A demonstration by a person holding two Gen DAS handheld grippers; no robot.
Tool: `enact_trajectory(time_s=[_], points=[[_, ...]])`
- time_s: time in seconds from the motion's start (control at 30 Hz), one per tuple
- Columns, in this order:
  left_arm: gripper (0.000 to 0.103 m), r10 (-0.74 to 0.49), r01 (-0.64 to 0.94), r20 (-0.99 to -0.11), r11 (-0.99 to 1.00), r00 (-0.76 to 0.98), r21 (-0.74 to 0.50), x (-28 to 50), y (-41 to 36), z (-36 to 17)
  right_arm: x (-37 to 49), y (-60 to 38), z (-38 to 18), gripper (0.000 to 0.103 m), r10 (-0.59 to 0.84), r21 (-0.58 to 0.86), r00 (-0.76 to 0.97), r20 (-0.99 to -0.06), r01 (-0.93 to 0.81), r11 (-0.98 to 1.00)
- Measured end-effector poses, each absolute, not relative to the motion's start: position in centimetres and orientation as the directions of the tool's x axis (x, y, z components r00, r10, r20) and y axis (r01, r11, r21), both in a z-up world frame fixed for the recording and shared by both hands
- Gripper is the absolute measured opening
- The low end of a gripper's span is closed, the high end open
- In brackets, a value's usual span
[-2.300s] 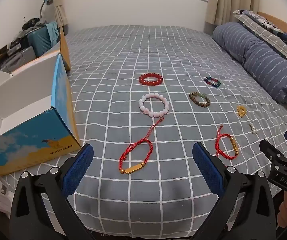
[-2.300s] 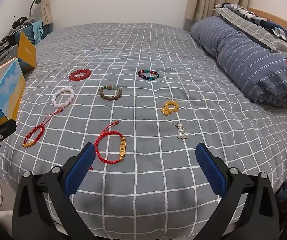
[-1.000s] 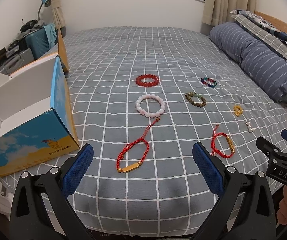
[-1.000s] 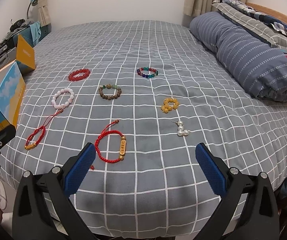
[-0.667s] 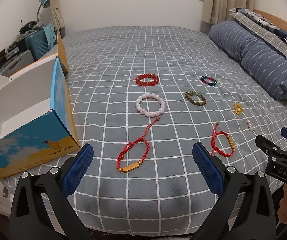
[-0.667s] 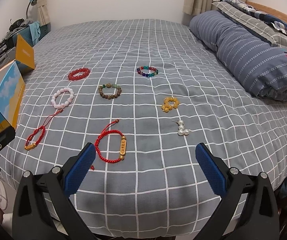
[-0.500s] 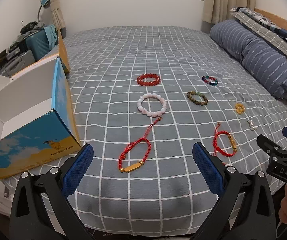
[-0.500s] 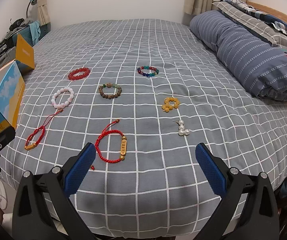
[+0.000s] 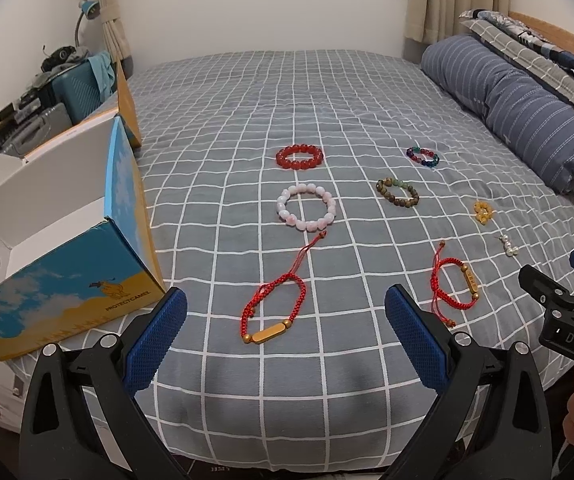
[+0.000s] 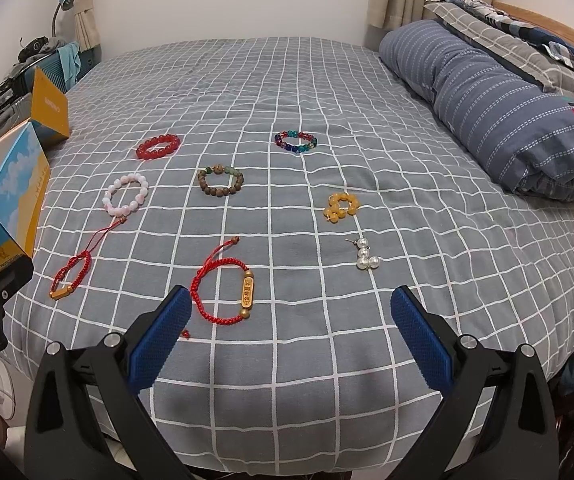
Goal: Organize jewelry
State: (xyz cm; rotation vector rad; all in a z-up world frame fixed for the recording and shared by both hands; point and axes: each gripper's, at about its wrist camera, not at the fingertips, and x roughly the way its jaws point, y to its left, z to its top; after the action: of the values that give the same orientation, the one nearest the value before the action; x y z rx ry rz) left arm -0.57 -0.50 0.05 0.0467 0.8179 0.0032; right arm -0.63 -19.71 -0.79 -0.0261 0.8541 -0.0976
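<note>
Jaws of the left gripper and right gripper gape wide and empty above the grey checked bedspread, so the left should probably drop squarely over the nearest red cord bracelet with a gold bar before pinching.

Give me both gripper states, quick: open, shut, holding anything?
Left gripper: open, holding nothing, above the bed's near edge.
Right gripper: open, holding nothing.

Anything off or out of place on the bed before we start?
Nothing damaged or spilled. Eight jewelry pieces lie apart on the grey checked bedspread. Only quirk: the small white pearl earring and the yellow bead cluster sit loose near the right side. The blue cardboard box is open.
</note>
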Motion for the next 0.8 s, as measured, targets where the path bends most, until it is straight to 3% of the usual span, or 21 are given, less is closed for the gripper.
enact_trajectory(time_s=[0.8], points=[[0.097, 0.031, 0.014, -0.729, 0.998, 0.683, 0.055, -0.68, -0.41, 0.13, -0.74, -19.56, -0.86, 0.096, -0.098, -0.066, 0.654, -0.750, 0.073, 0.995]])
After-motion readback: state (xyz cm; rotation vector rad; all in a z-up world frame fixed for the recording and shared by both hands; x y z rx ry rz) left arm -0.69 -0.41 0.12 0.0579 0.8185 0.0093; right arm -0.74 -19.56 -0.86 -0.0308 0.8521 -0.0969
